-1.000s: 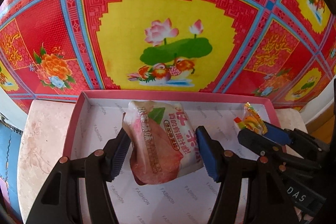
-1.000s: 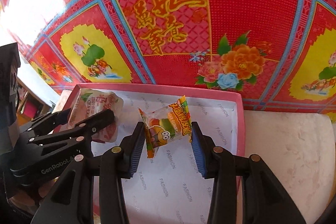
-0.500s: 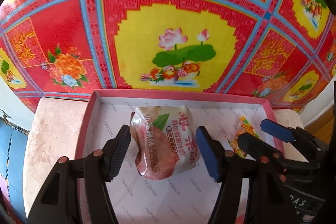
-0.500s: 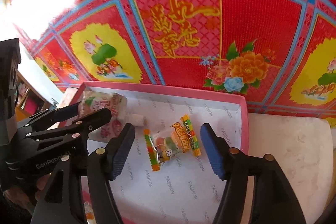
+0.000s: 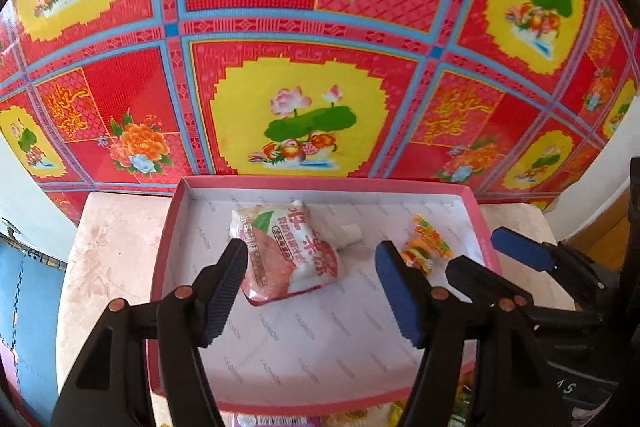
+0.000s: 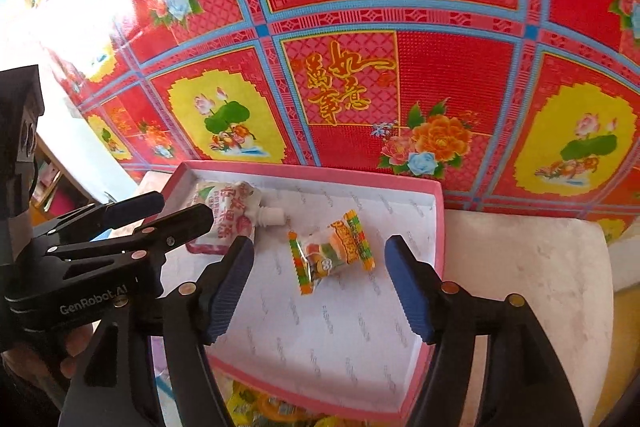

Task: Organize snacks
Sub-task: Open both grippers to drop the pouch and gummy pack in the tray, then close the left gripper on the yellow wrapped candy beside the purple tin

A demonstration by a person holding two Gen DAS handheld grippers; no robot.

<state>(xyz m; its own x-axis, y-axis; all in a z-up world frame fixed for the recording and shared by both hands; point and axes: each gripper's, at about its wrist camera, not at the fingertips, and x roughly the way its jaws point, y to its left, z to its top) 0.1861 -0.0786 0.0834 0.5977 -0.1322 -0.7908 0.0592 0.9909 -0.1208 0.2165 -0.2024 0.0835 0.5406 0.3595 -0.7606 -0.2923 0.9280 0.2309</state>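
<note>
A pink-rimmed box point(image 5: 168, 235) with a white printed lining sits on a pale marbled stool. A pink and white drink pouch point(image 5: 292, 255) with a white spout lies in its left half. A small colourful gummy candy packet point(image 5: 426, 241) lies in its right half. My left gripper point(image 5: 316, 287) is open and empty, just above and behind the pouch. My right gripper point(image 6: 320, 283) is open and empty, above the candy packet point(image 6: 334, 255). The pouch point(image 6: 226, 211) shows partly behind the left gripper's fingers point(image 6: 184, 223) in the right wrist view.
The box's pink wall point(image 6: 440, 223) stands near the stool's right part point(image 6: 528, 267). A red, yellow and blue patterned sheet point(image 5: 304, 67) rises behind the stool. More snack packets point(image 6: 272, 407) lie below the box's front edge. A blue surface point(image 5: 28, 291) is at left.
Both grippers opened and let go: the pouch and the candy packet dropped into the box. Both grippers then drew back and up, away from the snacks.
</note>
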